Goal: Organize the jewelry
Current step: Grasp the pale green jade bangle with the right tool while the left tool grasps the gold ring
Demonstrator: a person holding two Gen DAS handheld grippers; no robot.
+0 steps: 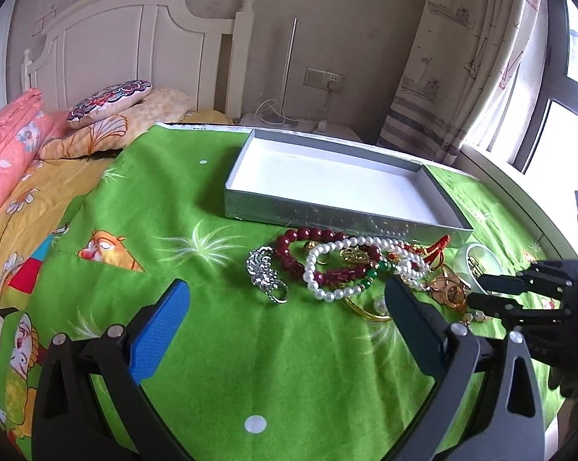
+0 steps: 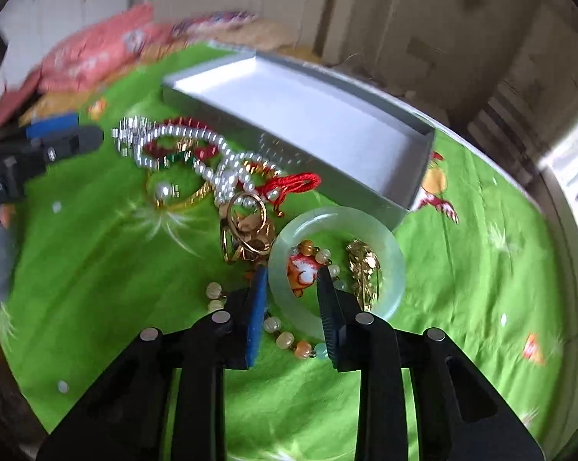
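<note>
Green cartoon-print cloth (image 1: 219,330) covers the bench, with a silver, white-lined box (image 1: 250,207) at upper centre of the left wrist view. Just below the box lies a tangled heap: pearl strand (image 1: 327,296), dark red bead bracelet (image 1: 312,236), silver ornament (image 1: 264,272). The left tool (image 1: 289,307) stands wide, holding nothing. In the right wrist view, the right tool (image 2: 292,280) is half-closed astride the rim of the pale jade bangle (image 2: 394,261), low centre; contact is unclear. No writing is legible.
</note>
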